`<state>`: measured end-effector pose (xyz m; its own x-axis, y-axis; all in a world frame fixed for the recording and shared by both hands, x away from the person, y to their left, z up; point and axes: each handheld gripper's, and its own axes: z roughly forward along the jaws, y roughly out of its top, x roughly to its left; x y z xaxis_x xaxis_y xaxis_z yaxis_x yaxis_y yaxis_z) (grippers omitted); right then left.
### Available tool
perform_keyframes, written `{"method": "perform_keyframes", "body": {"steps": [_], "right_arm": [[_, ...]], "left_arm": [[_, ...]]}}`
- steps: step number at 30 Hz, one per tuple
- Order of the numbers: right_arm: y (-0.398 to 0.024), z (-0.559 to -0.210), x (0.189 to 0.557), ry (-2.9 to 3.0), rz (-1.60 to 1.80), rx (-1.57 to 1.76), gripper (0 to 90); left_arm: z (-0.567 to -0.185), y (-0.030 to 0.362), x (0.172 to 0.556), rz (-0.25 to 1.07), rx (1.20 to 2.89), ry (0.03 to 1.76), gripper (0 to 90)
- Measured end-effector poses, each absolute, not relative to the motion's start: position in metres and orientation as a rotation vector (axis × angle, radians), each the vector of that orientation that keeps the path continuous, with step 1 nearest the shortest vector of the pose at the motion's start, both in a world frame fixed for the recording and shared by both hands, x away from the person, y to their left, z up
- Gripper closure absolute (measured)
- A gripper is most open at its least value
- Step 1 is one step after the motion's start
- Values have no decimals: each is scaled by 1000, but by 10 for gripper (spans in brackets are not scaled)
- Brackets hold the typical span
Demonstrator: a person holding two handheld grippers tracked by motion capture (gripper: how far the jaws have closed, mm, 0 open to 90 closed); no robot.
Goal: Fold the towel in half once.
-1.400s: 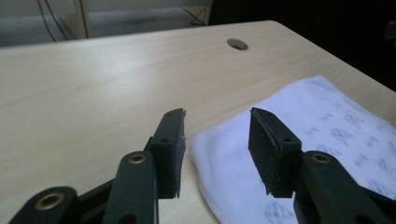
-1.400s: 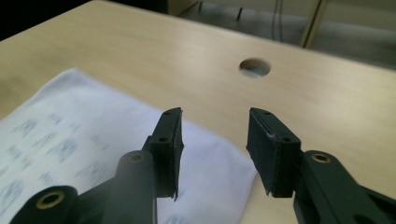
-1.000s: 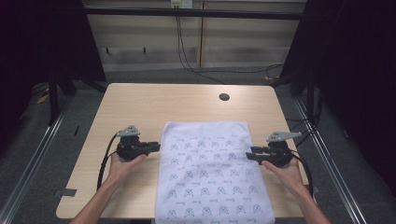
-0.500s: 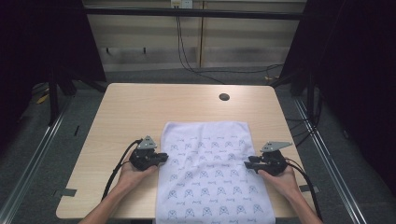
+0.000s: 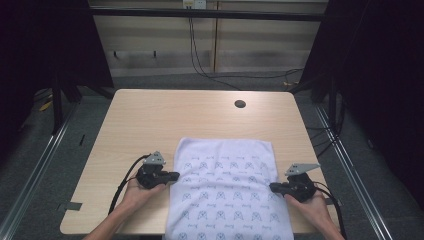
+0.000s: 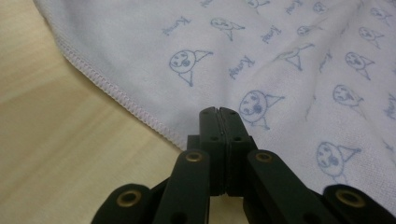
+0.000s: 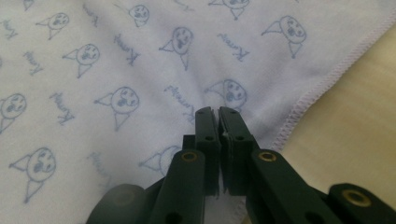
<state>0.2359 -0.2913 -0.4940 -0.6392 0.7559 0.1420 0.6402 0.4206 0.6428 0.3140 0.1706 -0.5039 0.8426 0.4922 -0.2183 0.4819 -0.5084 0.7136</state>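
A white towel printed with small blue faces lies flat on the wooden table, its near end hanging over the front edge. My left gripper is at the towel's left hem. In the left gripper view its jaws are pressed together where the stitched hem of the towel runs under them. My right gripper is at the right hem. Its jaws have just been closing and now pinch the towel, with creases running to the tips.
A dark round hole sits in the table's far right part. Bare wood lies beyond the towel and on both sides of it. Cables trail from each gripper back past the person's wrists. Dark floor and metal rails surround the table.
Both hands have slid along the towel's sides toward the near edge and dropped lower. The right jaws have gone from apart to together at the hem.
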Motion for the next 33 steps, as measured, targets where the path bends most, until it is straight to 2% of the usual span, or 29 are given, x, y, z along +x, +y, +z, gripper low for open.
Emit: {"method": "perform_keyframes", "body": {"steps": [6, 9, 11, 14, 19, 24, 28, 33], "right_arm": [[-287, -491, 197, 2581, 1025, 1217, 851], [-290, -487, 192, 2553, 1082, 1213, 746], [-299, -481, 204, 2462, 1165, 1225, 707], [-308, -474, 232, 2362, 1179, 1229, 696], [-310, -478, 284, 2319, 1132, 1253, 640], [-309, -486, 327, 2286, 1103, 1288, 600], [-304, -495, 343, 2300, 1098, 1308, 577], [-295, -503, 342, 2341, 1022, 1295, 552]], "left_arm": [[-499, 177, 281, -69, 2240, 648, 874], [-493, 181, 281, -49, 2215, 647, 804], [-487, 183, 292, -14, 2163, 678, 762], [-484, 186, 316, 21, 2095, 745, 726], [-485, 186, 352, 70, 2037, 831, 656], [-490, 177, 373, 62, 2023, 879, 587], [-497, 165, 379, 64, 2050, 887, 563], [-502, 160, 380, 69, 2110, 877, 550]]}}
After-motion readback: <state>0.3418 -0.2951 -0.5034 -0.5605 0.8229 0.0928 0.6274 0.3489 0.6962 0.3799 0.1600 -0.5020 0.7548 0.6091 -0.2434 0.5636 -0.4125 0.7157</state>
